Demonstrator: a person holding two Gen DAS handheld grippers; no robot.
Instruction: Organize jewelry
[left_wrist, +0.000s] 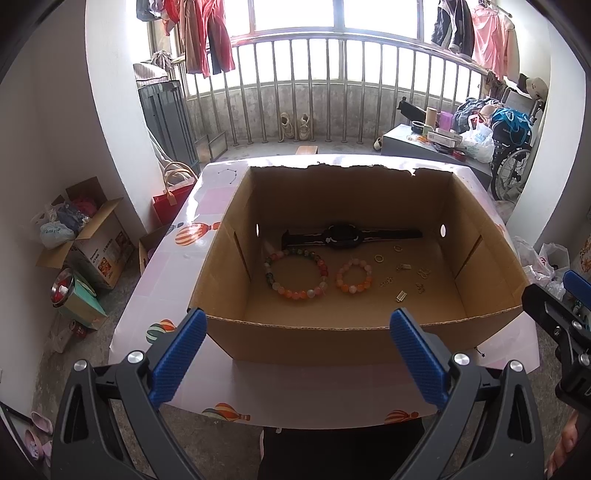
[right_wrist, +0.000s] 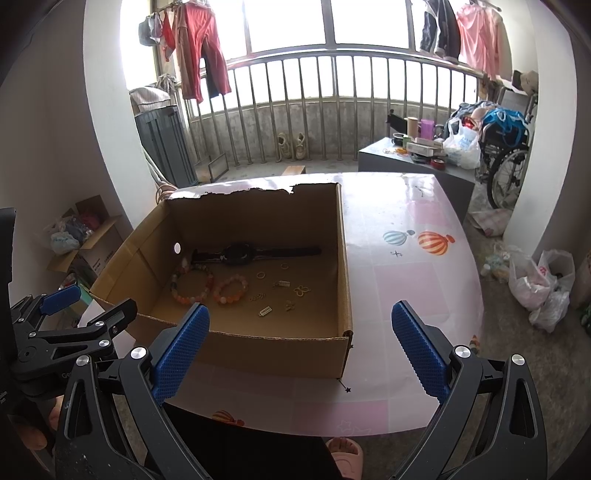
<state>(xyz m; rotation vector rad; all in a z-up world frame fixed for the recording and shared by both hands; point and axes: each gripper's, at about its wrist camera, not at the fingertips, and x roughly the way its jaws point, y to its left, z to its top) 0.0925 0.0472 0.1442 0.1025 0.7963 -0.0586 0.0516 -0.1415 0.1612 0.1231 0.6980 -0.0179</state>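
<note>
A cardboard box (left_wrist: 332, 343) is being borne by a table (right_wrist: 413, 258), toward its left side. Inside, a watch (left_wrist: 341, 236) is lying along the far wall. Before it, two bead bracelets (left_wrist: 295, 273) are lying side by side at the left, apart, and small rings and charms (left_wrist: 402, 269) are scattered to their right.

Ahead of the left gripper (left_wrist: 297, 356), whose blue pads (left_wrist: 179, 360) look like knurled matt plastic on smooth black arms, sits a matt corrugated cardboard box (left_wrist: 306, 341) (its far edge torn rough). Inside lie glossy bead bracelets (left_wrist: 295, 273). Under it, the table cover (right_wrist: 413, 288) shines like smooth plastic.
</note>
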